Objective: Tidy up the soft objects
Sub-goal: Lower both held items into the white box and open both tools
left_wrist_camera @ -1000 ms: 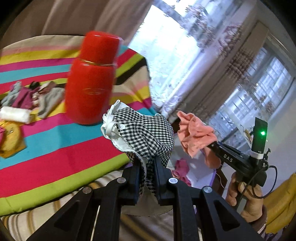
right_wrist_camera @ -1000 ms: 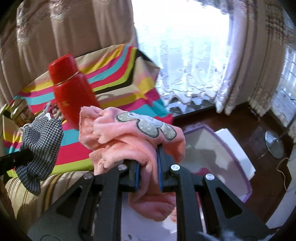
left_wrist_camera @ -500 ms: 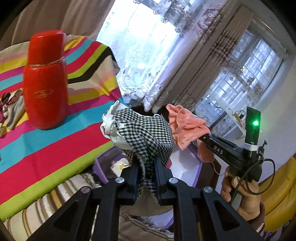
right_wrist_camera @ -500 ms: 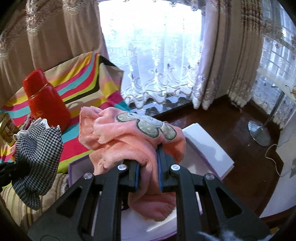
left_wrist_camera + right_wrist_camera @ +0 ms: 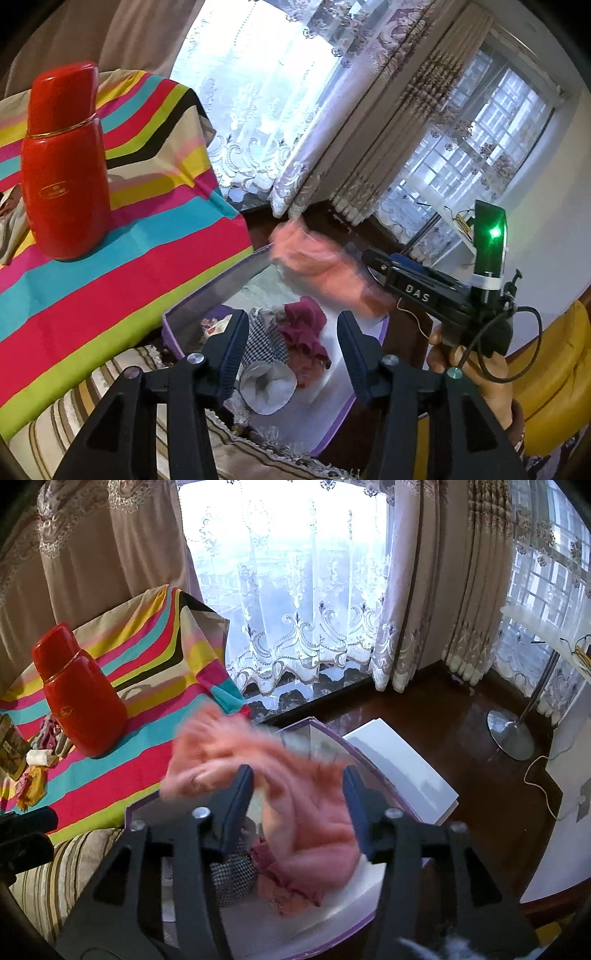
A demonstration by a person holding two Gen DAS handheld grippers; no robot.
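Observation:
My left gripper (image 5: 291, 332) is over a clear, purple-rimmed box (image 5: 195, 302). Its jaws are opening with nothing between them. Below it, the black-and-white checked cloth (image 5: 264, 338) lies loose in the box beside a maroon cloth (image 5: 306, 328). My right gripper (image 5: 297, 786) is also over the box (image 5: 332, 734), and its jaws are opening too. A pink fleece cloth (image 5: 295, 797) is blurred and dropping free between its fingers, the pads off it. In the left wrist view that pink cloth (image 5: 314, 266) falls away from the right gripper (image 5: 373, 260). The checked cloth (image 5: 236, 875) shows under the right gripper.
A red flask (image 5: 62, 166) stands on the striped tablecloth (image 5: 110, 280), with several small cloths (image 5: 44, 738) beyond it. A white lid (image 5: 402, 771) leans by the box on the dark floor. A lamp base (image 5: 511, 738) stands right. A striped cushion (image 5: 74, 417) edges the box.
Both grippers have gone from shut to open. The checked cloth has dropped from the left gripper into the box. The pink cloth is slipping out of the right one.

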